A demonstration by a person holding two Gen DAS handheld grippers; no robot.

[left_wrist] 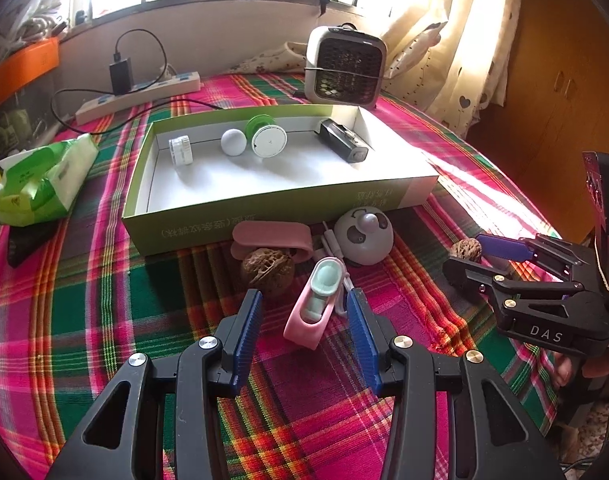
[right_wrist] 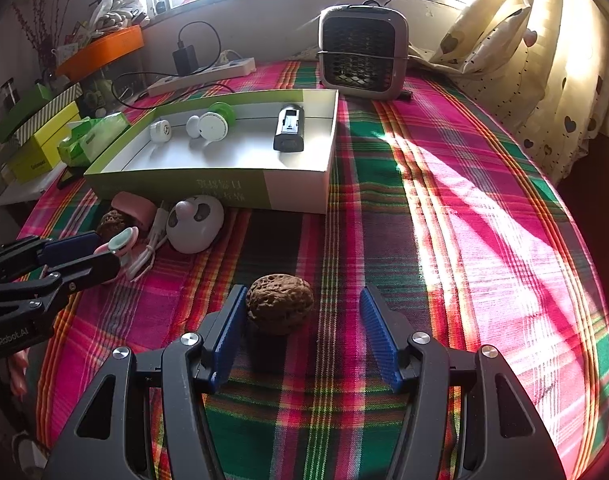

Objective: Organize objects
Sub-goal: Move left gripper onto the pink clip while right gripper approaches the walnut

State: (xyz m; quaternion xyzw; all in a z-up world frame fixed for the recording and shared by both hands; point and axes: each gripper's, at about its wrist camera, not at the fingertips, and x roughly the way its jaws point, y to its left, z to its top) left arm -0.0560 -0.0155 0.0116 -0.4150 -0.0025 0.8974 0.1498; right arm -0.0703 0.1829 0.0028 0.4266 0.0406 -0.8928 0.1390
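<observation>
A green box (left_wrist: 264, 210) with a white inside holds a small jar, a white ball, a green-and-white reel and a black device (left_wrist: 342, 142). My left gripper (left_wrist: 305, 295) is open around a pink-and-mint clip-like object (left_wrist: 310, 308) lying on the plaid cloth; neither pad presses on it. In the right wrist view, a walnut (right_wrist: 280, 308) lies between the fingers of my open right gripper (right_wrist: 303, 291), close against the left pad and well apart from the right one. A second walnut (left_wrist: 268, 268), a pink case (left_wrist: 268, 236) and a panda-faced gadget (left_wrist: 364, 240) lie in front of the box.
A small heater (left_wrist: 346, 68) stands behind the box, with a power strip (left_wrist: 140, 96) and charger to its left. A green tissue pack (left_wrist: 40, 184) lies at the left edge. A white cable (right_wrist: 144, 256) trails beside the panda gadget. Curtains hang on the right.
</observation>
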